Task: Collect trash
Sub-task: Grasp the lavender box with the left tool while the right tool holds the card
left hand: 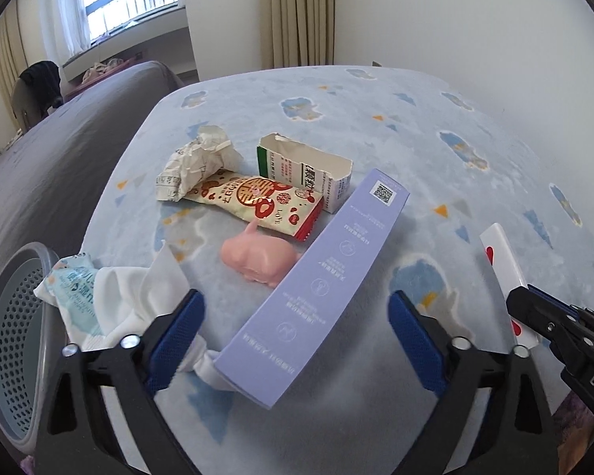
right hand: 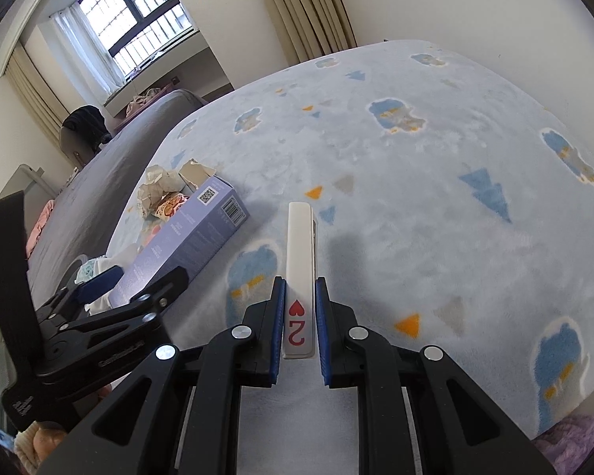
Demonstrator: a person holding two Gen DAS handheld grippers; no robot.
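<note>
My left gripper [left hand: 295, 308] is open above the near end of a long lilac box [left hand: 316, 277] on the blue patterned blanket [left hand: 415, 150]. Beyond it lie a pink toy [left hand: 253, 259], a red-and-cream snack wrapper [left hand: 257, 202], a torn green-and-white carton [left hand: 301, 170] and crumpled paper [left hand: 196, 166]. A wet-wipe pack with white tissue [left hand: 99, 297] lies at my left finger. My right gripper [right hand: 300, 297] is shut on a white playing-card box [right hand: 300, 253] marked with a red 2 of hearts, held above the blanket. That card box also shows in the left wrist view [left hand: 503, 265].
A grey perforated bin [left hand: 16, 340] stands at the bed's left edge. A grey cover [left hand: 59, 150] lies over the left part of the bed. A window, curtains and a chair with dark clothing are behind. The lilac box [right hand: 186, 237] and the left gripper [right hand: 111, 289] show in the right wrist view.
</note>
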